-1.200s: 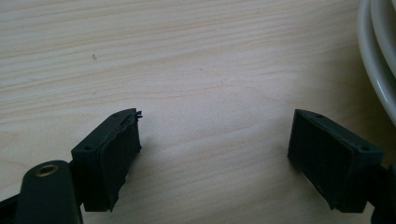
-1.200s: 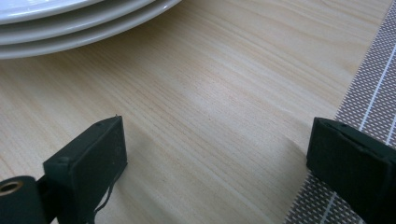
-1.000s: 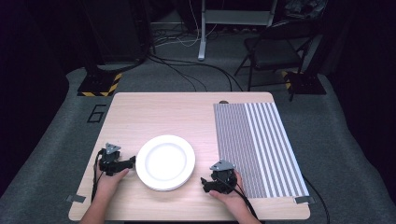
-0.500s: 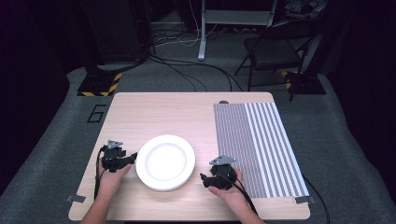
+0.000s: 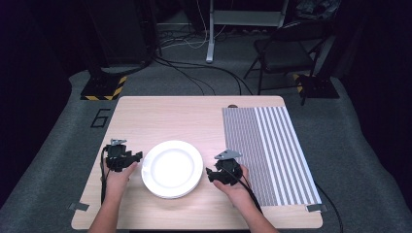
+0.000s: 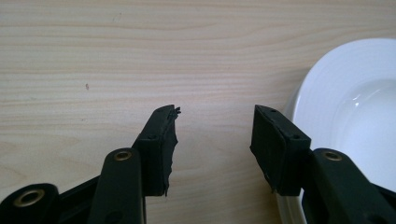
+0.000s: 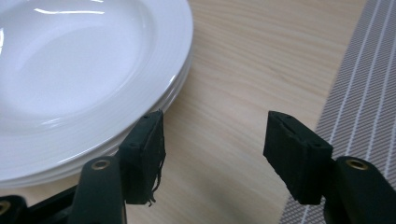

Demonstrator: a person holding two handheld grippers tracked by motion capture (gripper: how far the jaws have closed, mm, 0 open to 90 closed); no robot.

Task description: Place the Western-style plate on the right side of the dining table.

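Two glossy round white plates point(image 7: 93, 70), stacked on pale woodgrain table point(image 5: 160, 116).

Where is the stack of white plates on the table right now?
In the high view the plates sit at the table's near edge, left of centre, between the left gripper and right gripper, well left of the striped mat.

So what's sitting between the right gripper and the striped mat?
Nothing: bare wood. In the right gripper view, the table runs clear from the right gripper to the striped mat; the high view agrees.
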